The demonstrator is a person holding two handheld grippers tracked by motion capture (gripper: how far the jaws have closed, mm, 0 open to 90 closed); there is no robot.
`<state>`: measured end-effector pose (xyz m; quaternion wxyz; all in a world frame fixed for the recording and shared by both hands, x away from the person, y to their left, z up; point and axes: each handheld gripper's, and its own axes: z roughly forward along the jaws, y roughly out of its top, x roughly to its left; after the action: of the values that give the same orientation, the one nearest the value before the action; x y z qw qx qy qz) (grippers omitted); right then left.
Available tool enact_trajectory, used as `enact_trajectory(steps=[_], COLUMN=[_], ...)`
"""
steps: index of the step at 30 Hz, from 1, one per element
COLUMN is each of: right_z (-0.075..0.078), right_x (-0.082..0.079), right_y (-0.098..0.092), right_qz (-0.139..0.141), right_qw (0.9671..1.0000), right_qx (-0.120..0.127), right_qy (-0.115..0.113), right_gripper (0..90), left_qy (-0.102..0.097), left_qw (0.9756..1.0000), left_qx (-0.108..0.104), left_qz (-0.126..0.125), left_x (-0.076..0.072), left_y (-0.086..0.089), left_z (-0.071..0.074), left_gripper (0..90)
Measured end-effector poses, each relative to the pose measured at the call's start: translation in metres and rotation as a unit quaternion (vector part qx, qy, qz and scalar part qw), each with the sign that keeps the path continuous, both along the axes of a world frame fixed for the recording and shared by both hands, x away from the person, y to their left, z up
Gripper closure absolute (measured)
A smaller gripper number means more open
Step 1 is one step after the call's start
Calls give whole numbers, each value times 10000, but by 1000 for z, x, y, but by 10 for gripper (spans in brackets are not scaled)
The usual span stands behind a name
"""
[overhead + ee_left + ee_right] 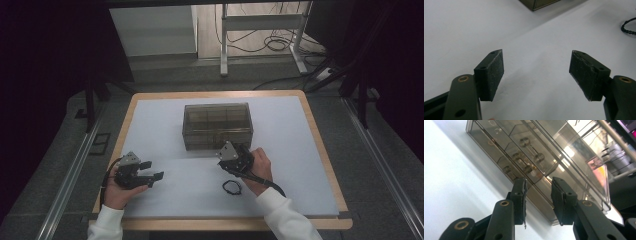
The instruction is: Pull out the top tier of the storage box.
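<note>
My left tongs [152, 170] rest near the table's [315, 130] seven o'clock corner, jaws spread wide with nothing between them; in the left gripper view both pads [492, 75] hang apart over bare white mat [529, 37]. My right tongs [223, 150] sit at about five o'clock, nose pointed toward eleven at the box [217, 125]. Its jaws stand partly apart, a narrow gap between the pads [520, 197], and nothing is pinched there; in the right gripper view the box's smoky clear drawer front [531, 170] with its small knobs lies just beyond the tips, whether touching I cannot tell. The box stands at the table's centre, a little toward twelve. A black loop [231, 187] lies on the mat at six o'clock from my right tongs, just beside my hand [260, 170], clear of both tongs.
</note>
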<state>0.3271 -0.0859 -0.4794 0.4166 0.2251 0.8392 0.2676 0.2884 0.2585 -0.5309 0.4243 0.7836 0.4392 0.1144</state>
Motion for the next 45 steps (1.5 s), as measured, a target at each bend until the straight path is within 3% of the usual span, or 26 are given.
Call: enact_trajectory(steps=[5, 11, 21, 27, 45], right_z=[3, 6, 7, 6, 1], right_x=[1, 1, 5, 7, 13], right_y=[-9, -19, -45, -59, -98], right_qz=[-63, -60, -152, -237, -374], right_qw=[9990, 9953, 9833, 9769, 9624], right_qx=[358, 795, 1497, 1747, 2215], right_qy=[244, 552, 1028, 1210, 1526], right_gripper=[641, 630, 608, 599, 569], left_qy=[3, 4, -32, -50, -240], left_qw=[10000, 10000, 10000, 10000, 9996], left_qx=[4, -2, 15, 12, 95], left_qz=[-5, -7, -18, 1, 110], left_x=[0, 0, 0, 0, 5], left_y=[0, -1, -1, -3, -16], left_z=[0, 0, 0, 0, 8], left_gripper=[279, 279, 279, 279, 281])
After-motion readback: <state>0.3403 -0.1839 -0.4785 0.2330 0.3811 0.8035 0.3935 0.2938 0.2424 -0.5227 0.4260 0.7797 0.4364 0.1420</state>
